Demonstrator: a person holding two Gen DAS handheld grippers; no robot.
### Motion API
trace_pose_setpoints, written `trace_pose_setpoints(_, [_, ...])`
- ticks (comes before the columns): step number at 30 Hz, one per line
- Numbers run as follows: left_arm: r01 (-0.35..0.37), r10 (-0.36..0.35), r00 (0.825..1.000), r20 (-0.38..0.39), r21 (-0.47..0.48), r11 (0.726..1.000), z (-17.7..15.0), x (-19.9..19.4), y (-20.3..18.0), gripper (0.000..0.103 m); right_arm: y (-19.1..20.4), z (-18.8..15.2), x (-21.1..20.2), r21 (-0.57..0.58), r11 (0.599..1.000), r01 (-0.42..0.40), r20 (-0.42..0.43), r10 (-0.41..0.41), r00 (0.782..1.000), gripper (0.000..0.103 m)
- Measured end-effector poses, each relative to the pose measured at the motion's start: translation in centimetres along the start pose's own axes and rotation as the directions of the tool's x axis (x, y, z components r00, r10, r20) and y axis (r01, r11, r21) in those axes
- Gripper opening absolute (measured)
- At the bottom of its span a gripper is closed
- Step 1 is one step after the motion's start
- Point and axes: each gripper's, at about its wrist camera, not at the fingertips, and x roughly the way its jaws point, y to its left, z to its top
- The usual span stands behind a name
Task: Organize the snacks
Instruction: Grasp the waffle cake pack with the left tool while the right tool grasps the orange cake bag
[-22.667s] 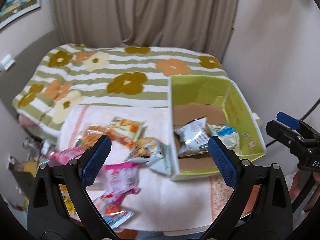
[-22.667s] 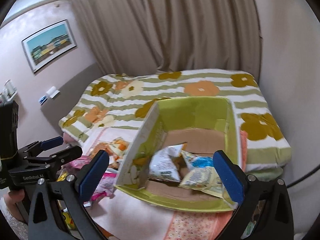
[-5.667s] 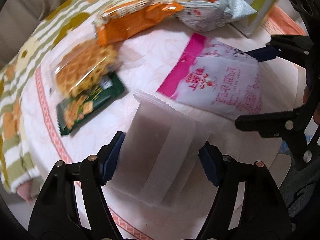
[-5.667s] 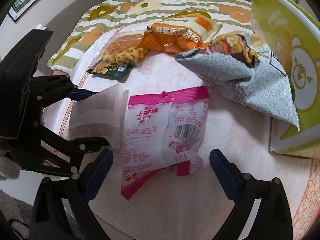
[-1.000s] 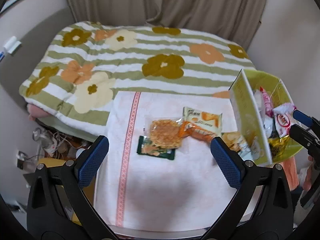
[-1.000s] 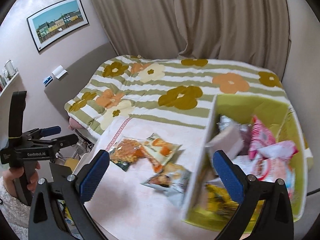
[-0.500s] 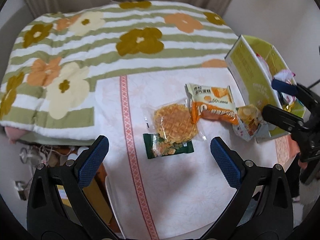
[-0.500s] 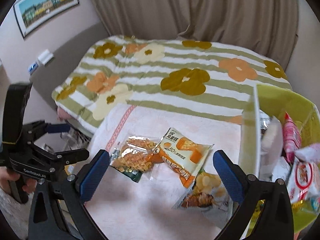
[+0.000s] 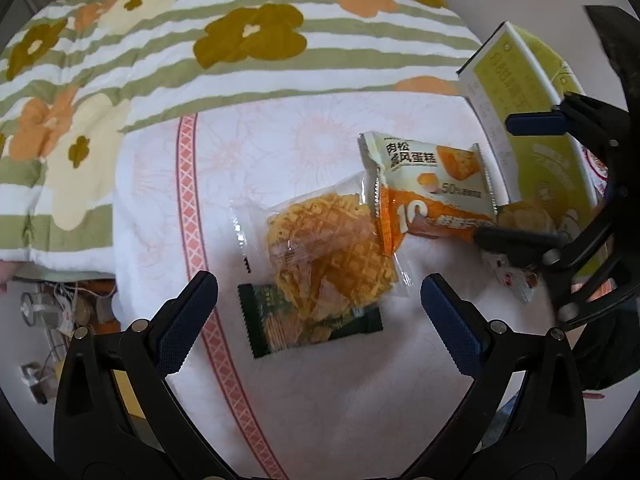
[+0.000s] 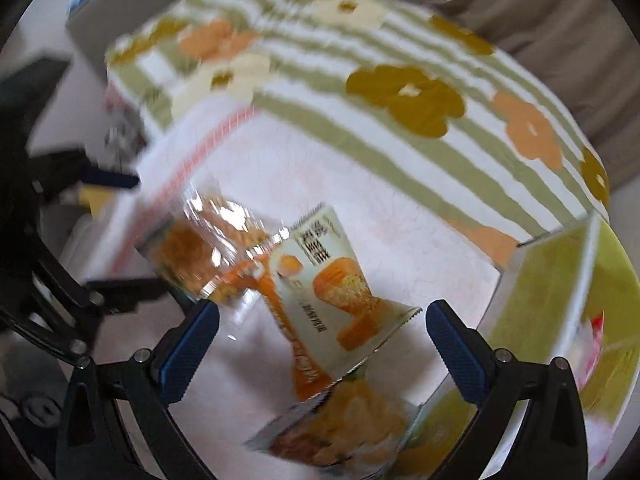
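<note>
**Two open grippers over the last snacks beside the box**

The orange-and-white cake packet (image 9: 428,184) lies flat on the white cloth (image 9: 320,400), just beside the green box's (image 9: 520,92) near wall. Its lower edge overlaps the clear waffle bag (image 9: 332,256), which in turn covers part of the dark green packet (image 9: 312,328), farther from the box. A chip bag (image 10: 340,420) rests against the foot of the box wall; it is blurred in the right view.

The right gripper (image 10: 320,340) hangs released over the cake packet, jaws spread wide, holding nothing. The left gripper (image 9: 316,312) is likewise spread and empty, straddling the waffle bag and green packet.

To do this pick well, I judge each gripper should take one packet only: close on a crimped end seam rather than the puffed middle, lift the top packet first so the overlapped one is not dragged, and clear the box wall before letting go. Squeezing the waffle bag hard would likely crush it.

Behind the box lies the flowered, striped quilt (image 9: 160,40).
</note>
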Motion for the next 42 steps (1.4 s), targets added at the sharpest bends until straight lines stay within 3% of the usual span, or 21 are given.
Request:
trace_pose_setpoints(4, [-0.003, 0.003, 1.000, -0.025, -0.002, 1.000, 0.3, 1.3, -0.4, 0.101, -0.3, 0.4, 2.8, -0.071, 0.998, -0.001, -0.110, -0.007, 0.994, 0.103])
trace_pose_setpoints(11, [-0.023, 0.021, 0.998, -0.062, -0.023, 0.999, 0.4, 3.4, -1.0, 0.101, 0.0, 1.3, 5.7, -0.184, 0.982, -0.038, -0.204, -0.001, 0.979, 0.103])
trace_pose_setpoints(14, [-0.033, 0.030, 0.997, -0.071, -0.041, 0.999, 0.7, 3.8, -0.8, 0.101, 0.3, 1.3, 6.5, -0.204, 0.978, -0.042, -0.208, -0.001, 0.978, 0.102])
trace_pose_setpoints(16, [-0.041, 0.037, 0.996, -0.080, -0.052, 0.998, 0.8, 4.1, -0.7, 0.101, 0.1, 1.2, 6.6, -0.202, 0.977, -0.061, -0.212, 0.017, 0.977, 0.092])
trace_pose_setpoints(18, [-0.053, 0.048, 0.995, -0.082, -0.054, 0.997, 0.9, 4.3, -0.8, 0.101, 0.0, 1.1, 6.8, -0.208, 0.977, -0.054, -0.215, 0.008, 0.977, 0.075])
trace_pose_setpoints(21, [-0.072, 0.068, 0.994, -0.082, -0.048, 0.996, 1.2, 4.6, -1.3, 0.101, -0.6, 1.0, 6.5, -0.185, 0.981, -0.056, -0.202, 0.018, 0.979, 0.069])
trace_pose_setpoints(30, [-0.143, 0.138, 0.985, -0.103, -0.041, 0.989, 2.2, 6.1, -2.4, 0.101, -3.0, 0.9, 5.2, -0.046, 0.998, -0.035, -0.137, 0.028, 0.990, 0.066])
trace_pose_setpoints(39, [-0.212, 0.210, 0.968, -0.140, -0.004, 0.977, 2.8, 8.6, -4.1, 0.103, -3.7, 0.7, 4.4, 0.010, 0.999, -0.030, -0.124, 0.031, 0.992, 0.066])
trace_pose_setpoints(42, [-0.221, 0.221, 0.968, -0.117, 0.006, 0.975, 2.7, 8.7, -4.4, 0.103, -3.9, 0.7, 4.4, 0.016, 0.999, -0.034, -0.125, 0.035, 0.992, 0.066])
